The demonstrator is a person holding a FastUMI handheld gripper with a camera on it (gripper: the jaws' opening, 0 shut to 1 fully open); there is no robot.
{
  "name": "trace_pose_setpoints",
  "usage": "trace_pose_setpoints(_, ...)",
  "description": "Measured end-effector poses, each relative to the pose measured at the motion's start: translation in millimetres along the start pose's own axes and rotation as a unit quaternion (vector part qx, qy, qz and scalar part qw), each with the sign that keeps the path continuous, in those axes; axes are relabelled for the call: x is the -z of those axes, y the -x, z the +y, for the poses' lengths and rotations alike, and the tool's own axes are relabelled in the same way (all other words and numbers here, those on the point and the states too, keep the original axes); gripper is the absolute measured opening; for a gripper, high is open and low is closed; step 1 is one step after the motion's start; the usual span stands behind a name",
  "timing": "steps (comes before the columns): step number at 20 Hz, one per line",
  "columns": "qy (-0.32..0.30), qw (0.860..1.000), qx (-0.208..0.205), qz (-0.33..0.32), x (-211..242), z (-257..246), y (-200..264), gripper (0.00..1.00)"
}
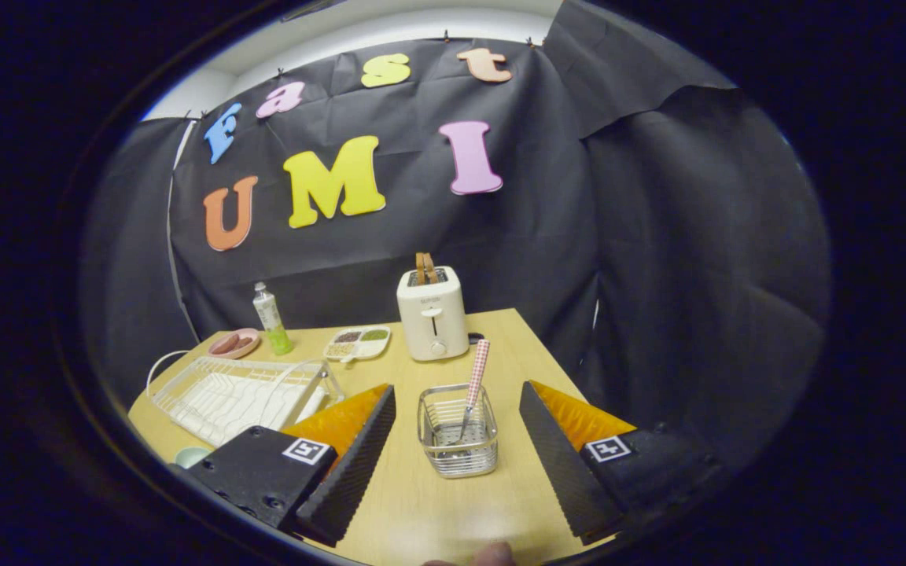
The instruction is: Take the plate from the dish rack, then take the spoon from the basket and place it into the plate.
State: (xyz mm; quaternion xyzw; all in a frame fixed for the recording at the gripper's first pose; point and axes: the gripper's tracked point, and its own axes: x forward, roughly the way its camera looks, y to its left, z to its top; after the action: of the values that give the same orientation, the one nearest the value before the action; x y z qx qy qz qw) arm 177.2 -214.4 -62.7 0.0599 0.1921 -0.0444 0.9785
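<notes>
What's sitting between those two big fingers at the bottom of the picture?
In the gripper view, the wire basket stands on the table between the open gripper's fingers, untouched, with the spoon leaning upright inside it.

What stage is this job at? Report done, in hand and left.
Done, apparently: the dish rack looks empty, and a pale plate edge shows beside the finger. In hand: nothing; the open gripper frames the basket. Left: lift the spoon and put it on the plate.

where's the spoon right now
In the gripper view the spoon stands upright in the wire basket on the table, between the open gripper fingers, with the toaster just beyond it.
</notes>
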Motion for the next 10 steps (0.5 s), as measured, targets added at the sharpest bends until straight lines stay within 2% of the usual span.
trace_pose_setpoints(5, -0.019, 0.999, -0.019, 0.043, -7.6, -6.4, -61.3, 0.99)
trace_pose_setpoints(6, -0.025, 0.998, -0.021, 0.053, -5.7, -8.7, -74.3, 0.97)
trace_pose_setpoints(10, -0.050, 0.995, -0.031, 0.079, 0.0, -10.5, -105.2, 0.76)
